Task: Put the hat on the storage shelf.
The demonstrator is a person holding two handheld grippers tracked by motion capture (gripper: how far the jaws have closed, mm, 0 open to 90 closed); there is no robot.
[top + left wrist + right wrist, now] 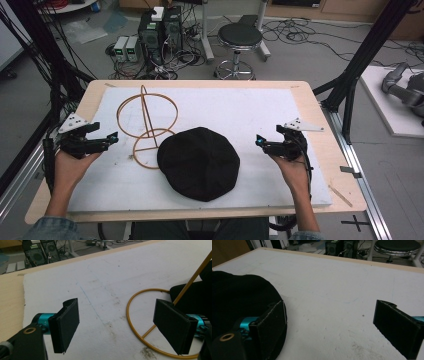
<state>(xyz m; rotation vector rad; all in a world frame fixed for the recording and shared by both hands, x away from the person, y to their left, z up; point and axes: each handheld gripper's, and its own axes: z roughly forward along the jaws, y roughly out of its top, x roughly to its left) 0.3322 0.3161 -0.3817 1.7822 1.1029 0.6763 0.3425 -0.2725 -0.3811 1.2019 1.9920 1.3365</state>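
A white foam board (260,115) covers the wooden table (320,130); cables cross the grey floor (300,50); both grippers' jaws stand spread, empty.

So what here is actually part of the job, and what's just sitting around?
Part of the job:
- black hat, lying flat on the white board
- wire hat stand, beside the hat
- left gripper and right gripper, both open and holding nothing

Just lying about:
- round stool beyond the table
- computer towers and cables on the floor
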